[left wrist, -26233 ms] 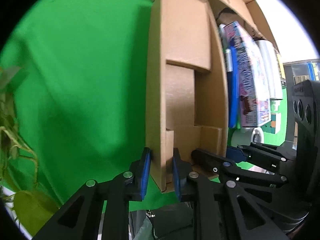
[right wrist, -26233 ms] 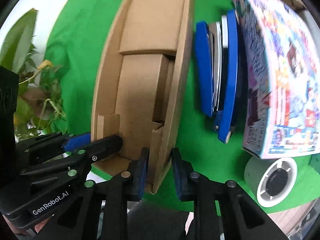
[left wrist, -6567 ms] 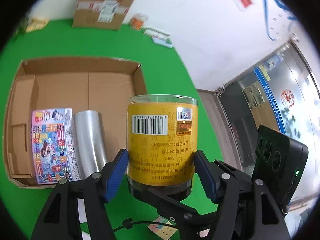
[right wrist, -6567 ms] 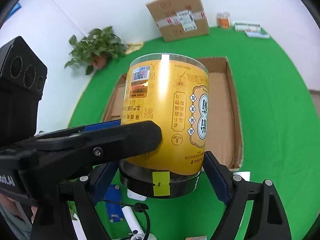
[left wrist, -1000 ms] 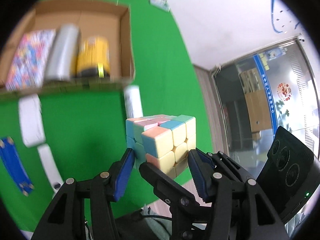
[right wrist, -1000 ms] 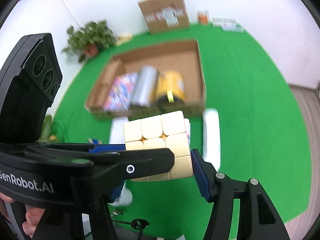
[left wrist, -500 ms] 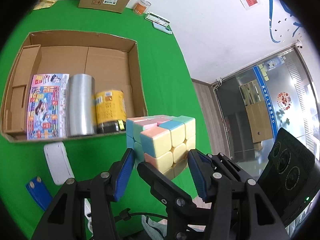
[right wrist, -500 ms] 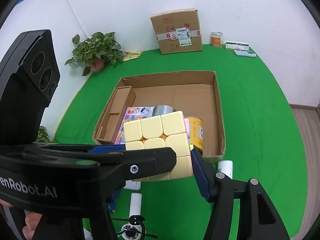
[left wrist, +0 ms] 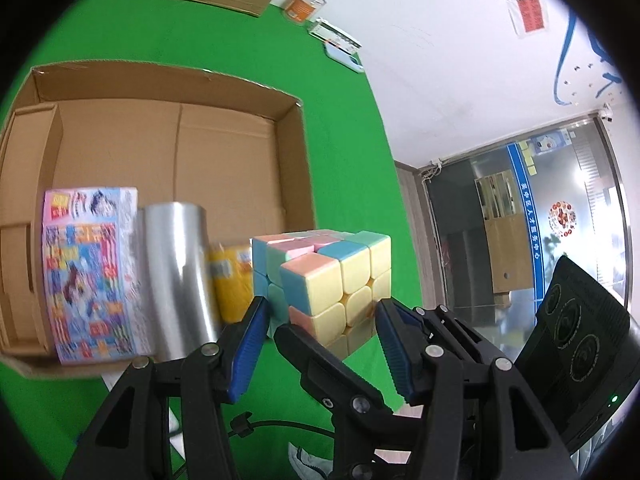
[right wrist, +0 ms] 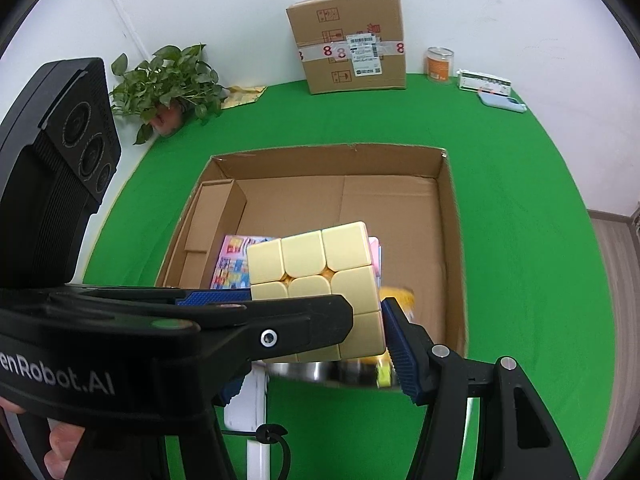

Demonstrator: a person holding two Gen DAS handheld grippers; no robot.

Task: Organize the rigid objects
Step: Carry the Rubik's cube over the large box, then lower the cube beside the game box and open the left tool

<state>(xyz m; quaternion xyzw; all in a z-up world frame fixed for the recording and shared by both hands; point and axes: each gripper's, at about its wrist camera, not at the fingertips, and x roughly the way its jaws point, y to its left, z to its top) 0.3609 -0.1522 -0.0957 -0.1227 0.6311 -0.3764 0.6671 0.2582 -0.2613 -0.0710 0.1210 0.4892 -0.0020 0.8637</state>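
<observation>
A pastel puzzle cube (left wrist: 332,280) is held in the air between both grippers, above the near edge of an open cardboard box (left wrist: 288,128). My left gripper (left wrist: 320,336) and my right gripper (right wrist: 320,328) are each shut on the cube (right wrist: 316,280), their fingers crossing each other. Inside the box lie a colourful printed box (left wrist: 88,272), a silver cylinder (left wrist: 176,280) and a yellow can (left wrist: 230,284), side by side along the near wall. The cube hides most of them in the right wrist view.
Green cloth covers the table (right wrist: 520,200). A sealed cardboard parcel (right wrist: 352,60), an orange jar (right wrist: 439,63), a small carton and a phone (right wrist: 502,102) stand at the far edge. A potted plant (right wrist: 168,84) is far left. White items and a cable (right wrist: 256,420) lie below the grippers.
Both grippers have carried the cube closer to the box; the box and its contents now appear larger and nearer. The grip on the cube is unchanged.
</observation>
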